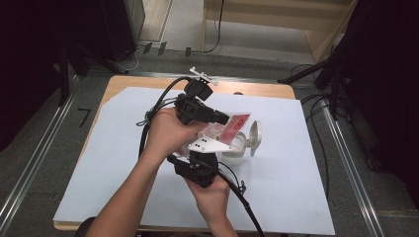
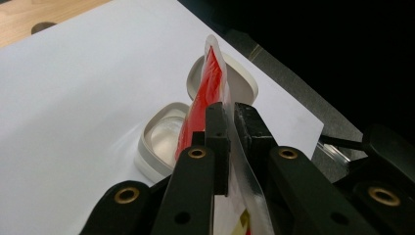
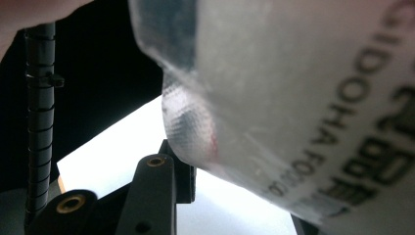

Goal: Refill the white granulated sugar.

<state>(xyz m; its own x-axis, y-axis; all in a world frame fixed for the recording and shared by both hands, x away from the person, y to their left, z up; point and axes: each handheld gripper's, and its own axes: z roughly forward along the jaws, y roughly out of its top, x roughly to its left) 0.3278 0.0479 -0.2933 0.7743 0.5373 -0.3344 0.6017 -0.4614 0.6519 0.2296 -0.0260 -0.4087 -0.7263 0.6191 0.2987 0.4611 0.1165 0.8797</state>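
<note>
High view: both grippers hold the pouch [image 1: 228, 127] at frame centre, over the open white tub [image 1: 236, 148] on the bench [image 1: 123, 148]. Left gripper [image 2: 234, 125] is pinched narrow on its edge; right gripper [image 1: 210, 155] clasps its body from below. Pouch's long axis runs toward upper right; tub sits just below and right, its lid [image 1: 255, 137] flipped up.

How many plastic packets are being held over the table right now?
1. A single red-and-clear packet sits above the open white container, pinched by the left claw, with the right claw at its near end. Anything behind the hands is hidden.
</note>
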